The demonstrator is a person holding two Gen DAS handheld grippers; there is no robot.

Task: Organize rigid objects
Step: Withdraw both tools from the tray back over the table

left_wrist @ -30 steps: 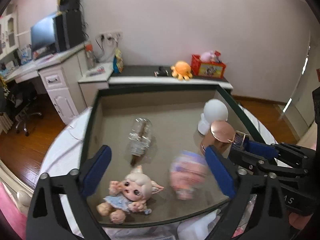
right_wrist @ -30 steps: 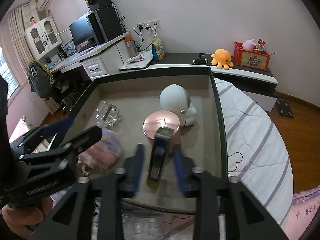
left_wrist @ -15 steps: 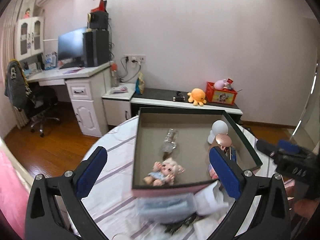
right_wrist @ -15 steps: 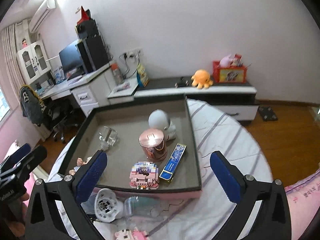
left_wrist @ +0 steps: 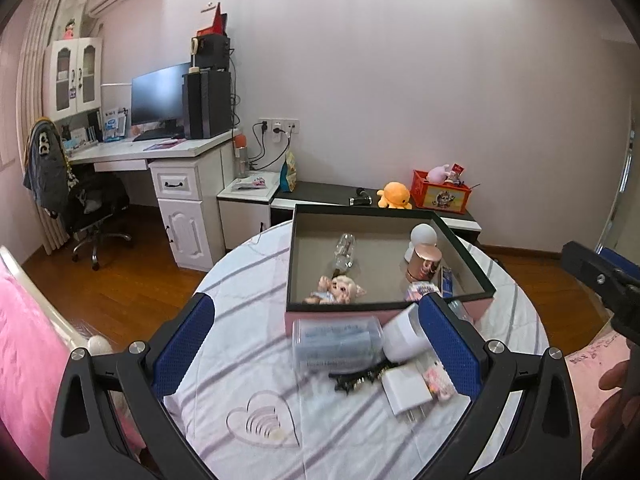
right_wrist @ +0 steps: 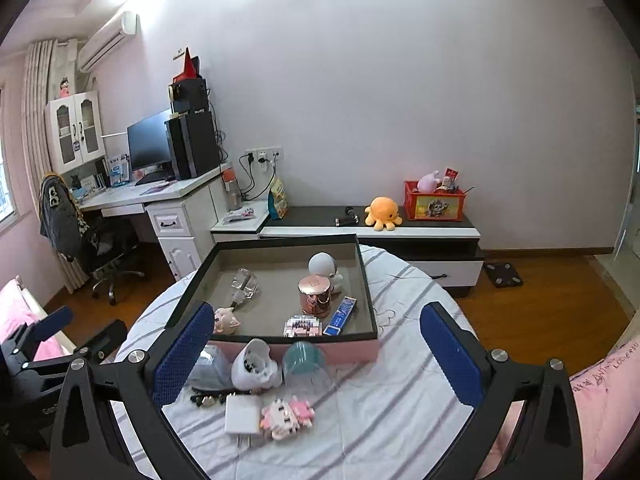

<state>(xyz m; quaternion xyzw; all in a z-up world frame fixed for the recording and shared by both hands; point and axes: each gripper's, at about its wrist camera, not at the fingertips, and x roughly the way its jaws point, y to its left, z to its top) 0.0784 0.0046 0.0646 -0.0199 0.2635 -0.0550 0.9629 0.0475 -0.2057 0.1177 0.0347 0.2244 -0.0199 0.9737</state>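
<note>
An open dark-rimmed box (right_wrist: 366,280) stands on the round striped table (right_wrist: 400,412). It holds a doll (left_wrist: 340,289), a glass bottle (right_wrist: 245,285), a white round figure (right_wrist: 323,265), a copper tin (right_wrist: 315,295), a pixel-brick block (right_wrist: 302,326) and a slim blue box (right_wrist: 340,320). In front of it lie a clear case (left_wrist: 336,344), a white holder (right_wrist: 254,364), a teal-lidded jar (right_wrist: 305,360), a black clip (left_wrist: 360,380), a white charger (right_wrist: 242,414) and a pink pixel toy (right_wrist: 286,416). My left gripper (left_wrist: 316,320) and right gripper (right_wrist: 316,320) hang open and empty, back from the box.
A desk with a monitor (left_wrist: 160,98) and an office chair (left_wrist: 92,204) stand at the left. A low cabinet (right_wrist: 400,232) behind the table bears an orange plush and a red crate. Pink bedding (left_wrist: 28,340) borders the table on both sides. Wooden floor surrounds it.
Both grippers have drawn back and up from inside the box. The right jaws opened and let go of the slim blue box, which now lies in the box beside the pixel block.
</note>
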